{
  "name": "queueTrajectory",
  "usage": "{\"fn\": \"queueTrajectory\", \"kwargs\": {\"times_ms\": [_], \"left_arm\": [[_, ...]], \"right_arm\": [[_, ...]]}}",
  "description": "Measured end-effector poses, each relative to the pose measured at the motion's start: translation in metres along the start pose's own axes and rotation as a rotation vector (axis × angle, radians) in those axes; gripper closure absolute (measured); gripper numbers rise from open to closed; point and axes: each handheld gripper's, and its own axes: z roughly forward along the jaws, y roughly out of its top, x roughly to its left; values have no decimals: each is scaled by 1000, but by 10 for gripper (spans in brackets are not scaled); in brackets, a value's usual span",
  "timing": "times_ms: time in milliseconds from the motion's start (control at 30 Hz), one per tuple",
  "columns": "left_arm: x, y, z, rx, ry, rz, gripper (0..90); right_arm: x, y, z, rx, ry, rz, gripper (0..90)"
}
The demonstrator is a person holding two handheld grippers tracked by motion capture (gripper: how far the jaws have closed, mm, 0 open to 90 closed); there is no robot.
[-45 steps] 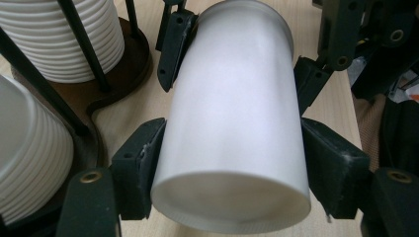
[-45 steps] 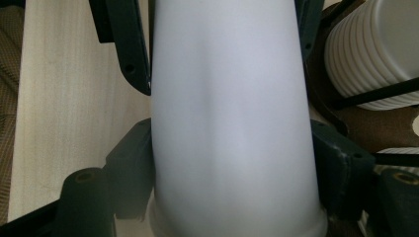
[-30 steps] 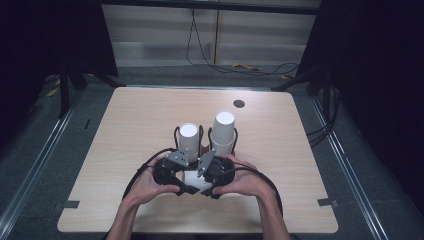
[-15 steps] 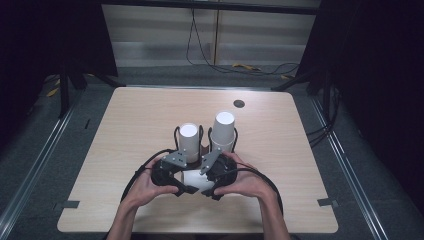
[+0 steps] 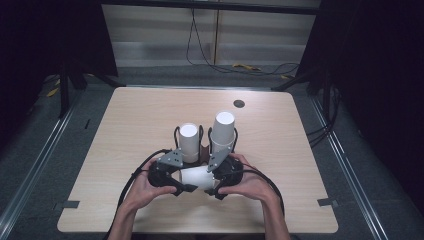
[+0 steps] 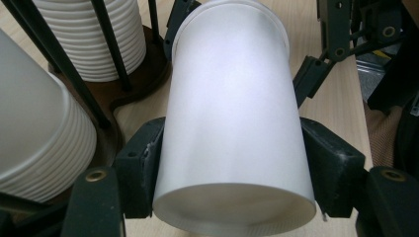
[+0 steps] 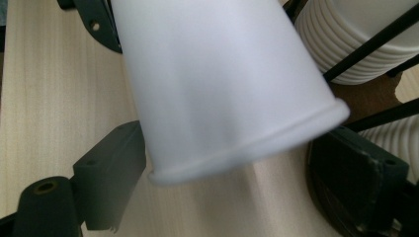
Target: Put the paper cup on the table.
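Left gripper point(image 6: 232, 163) clamps one white paper cup point(image 6: 232, 113) lying on its side between both hands above the table point(image 5: 125, 120). Right gripper point(image 7: 237, 187) jaws have just been opening; its pads stand clear of the cup rim between them. Two cup stacks point(image 5: 189, 142) point(image 5: 223, 131) stand beyond in wire holders. No legible markings.

A fixed high camera looked forward and down over the wooden tabletop point(image 5: 130, 125) from the person's side, taking in its whole surface. Two more cameras rode the hand-held tools, each looking along its own black jaws from very close range. All three views shared one white paper cup point(image 5: 196, 176) point(image 6: 234, 128) point(image 7: 222, 84) and the stacked cups in the wire cup holder point(image 5: 200, 147) point(image 6: 106, 64) point(image 7: 365, 54) beside it.
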Motion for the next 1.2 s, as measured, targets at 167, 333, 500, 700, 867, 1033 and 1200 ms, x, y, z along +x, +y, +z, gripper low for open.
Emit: {"fn": "queueTrajectory", "kwargs": {"times_ms": [167,333,500,700,867,1033,1200], "left_arm": [[-1,-7,-2,-41,3,-32,327],[-1,-8,-5,-64,14,-36,323],[-2,-9,-8,-92,25,-35,323],[0,-14,-10,-131,38,-53,323],[0,-17,-10,-153,39,-59,323],[0,-20,-9,-196,43,-55,323],[0,-25,-8,-220,44,-61,323]], "right_arm": [[0,-7,2,-19,-6,24,145],[2,-12,3,-21,-19,45,145],[2,-16,1,-46,-29,61,149],[5,-28,2,-71,-70,111,163],[8,-36,1,-126,-70,153,161],[11,-44,0,-214,-64,184,156],[12,-50,-2,-281,-60,207,150]]}}
